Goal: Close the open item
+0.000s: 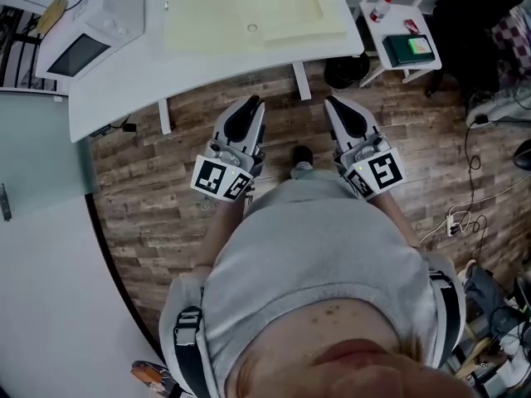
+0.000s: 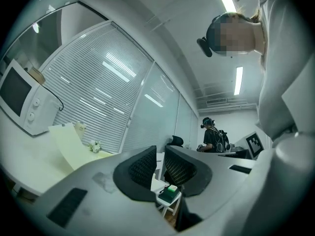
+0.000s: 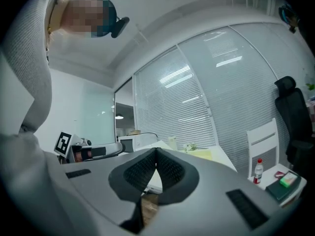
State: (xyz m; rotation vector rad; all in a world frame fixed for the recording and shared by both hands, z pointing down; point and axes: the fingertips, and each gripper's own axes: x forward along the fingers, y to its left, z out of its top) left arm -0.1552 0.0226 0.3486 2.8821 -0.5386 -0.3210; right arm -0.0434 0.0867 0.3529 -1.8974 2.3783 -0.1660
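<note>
A white microwave (image 1: pixel 87 27) with a dark door window stands on the left end of the white table (image 1: pixel 207 77). It also shows at the left of the left gripper view (image 2: pixel 22 102). I cannot tell whether its door is ajar. Both grippers are held side by side over the wooden floor, short of the table's front edge and pointing toward it. My left gripper (image 1: pixel 253 104) has its jaws a narrow slit apart with nothing between them (image 2: pixel 160 157). My right gripper (image 1: pixel 332 104) has its pads meeting at the tips, empty (image 3: pixel 156 154).
A pale yellow mat (image 1: pixel 249 7) lies on the table. A small white side table (image 1: pixel 390 31) at the right carries a bottle (image 1: pixel 380 8) and a green box (image 1: pixel 412 48). A black round object (image 1: pixel 347 71) sits under the table. Cables (image 1: pixel 465 214) trail across the floor at right.
</note>
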